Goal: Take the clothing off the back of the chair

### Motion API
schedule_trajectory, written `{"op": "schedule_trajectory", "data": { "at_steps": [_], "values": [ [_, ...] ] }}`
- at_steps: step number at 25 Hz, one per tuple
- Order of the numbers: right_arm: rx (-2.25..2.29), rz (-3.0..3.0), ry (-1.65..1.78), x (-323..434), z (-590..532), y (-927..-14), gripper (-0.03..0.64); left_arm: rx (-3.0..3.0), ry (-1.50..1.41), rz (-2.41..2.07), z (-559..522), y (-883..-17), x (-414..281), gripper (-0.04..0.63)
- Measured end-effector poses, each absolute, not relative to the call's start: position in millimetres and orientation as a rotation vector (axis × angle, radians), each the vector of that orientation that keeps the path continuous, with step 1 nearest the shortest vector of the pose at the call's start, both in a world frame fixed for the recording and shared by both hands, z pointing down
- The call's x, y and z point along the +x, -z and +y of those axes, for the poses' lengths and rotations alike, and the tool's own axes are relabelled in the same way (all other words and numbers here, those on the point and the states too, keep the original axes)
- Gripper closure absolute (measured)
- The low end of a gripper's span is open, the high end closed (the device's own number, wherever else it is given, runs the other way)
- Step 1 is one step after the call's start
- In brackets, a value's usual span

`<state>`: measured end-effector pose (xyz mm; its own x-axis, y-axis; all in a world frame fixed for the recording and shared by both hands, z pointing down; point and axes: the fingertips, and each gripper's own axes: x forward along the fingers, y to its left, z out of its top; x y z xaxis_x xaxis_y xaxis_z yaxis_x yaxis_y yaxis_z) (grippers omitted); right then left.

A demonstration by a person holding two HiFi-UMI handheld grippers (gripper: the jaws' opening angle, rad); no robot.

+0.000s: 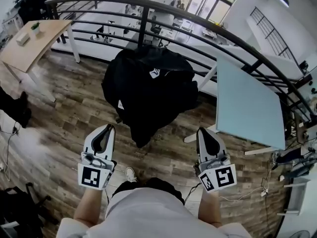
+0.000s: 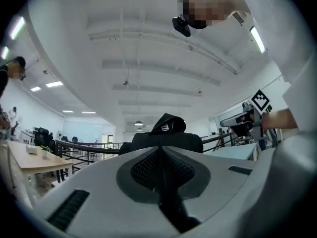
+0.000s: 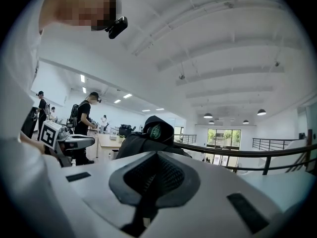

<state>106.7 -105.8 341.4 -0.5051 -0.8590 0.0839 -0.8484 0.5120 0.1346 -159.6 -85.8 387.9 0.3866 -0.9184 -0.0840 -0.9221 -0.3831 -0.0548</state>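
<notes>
A black hooded jacket (image 1: 148, 90) hangs over the back of a chair near the railing; the chair itself is almost wholly hidden under it. The jacket (image 2: 166, 133) shows straight ahead in the left gripper view, and as a dark hood, the jacket (image 3: 151, 135), in the right gripper view. My left gripper (image 1: 105, 129) is held short of the jacket's lower left, jaws shut and empty. My right gripper (image 1: 204, 132) is level with it at the lower right, also shut with nothing between its pads. Both point toward the jacket without touching it.
A pale blue table (image 1: 247, 105) stands just right of the chair. A curved black railing (image 1: 163, 19) runs behind it. A wooden desk (image 1: 29, 46) is at the far left, and dark bags (image 1: 15, 108) lie on the wooden floor at the left edge. People stand in the distance.
</notes>
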Motion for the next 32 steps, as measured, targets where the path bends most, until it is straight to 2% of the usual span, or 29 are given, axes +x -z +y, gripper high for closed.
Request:
{"op": "schedule_trajectory", "data": {
  "at_steps": [11,23,24,26,27,32],
  "values": [
    [1.435,-2.715,0.107,112,-174,-325,0.597,-2.449,-0.063,1.73,-129,-362,-153,0.555],
    [1.12,-2.845,0.084,101,-252,-272,0.594,-2.317,-0.013,1.874,-132,-354,-154,0.555],
    [1.052,-2.892,0.028,96,-256,-262,0.582,-2.313,-0.01,1.886,-131,-354,-156,0.555],
    [0.869,-2.992,-0.096,81,-258,-244,0.498,-2.302,-0.007,1.903,-129,-355,-161,0.555],
    [0.782,-3.022,-0.133,72,-259,-236,0.477,-2.296,-0.007,1.908,-128,-355,-163,0.555],
    [0.582,-2.861,-0.093,20,-279,-249,0.337,-2.288,-0.023,1.91,-128,-355,-166,0.554]
  ]
}}
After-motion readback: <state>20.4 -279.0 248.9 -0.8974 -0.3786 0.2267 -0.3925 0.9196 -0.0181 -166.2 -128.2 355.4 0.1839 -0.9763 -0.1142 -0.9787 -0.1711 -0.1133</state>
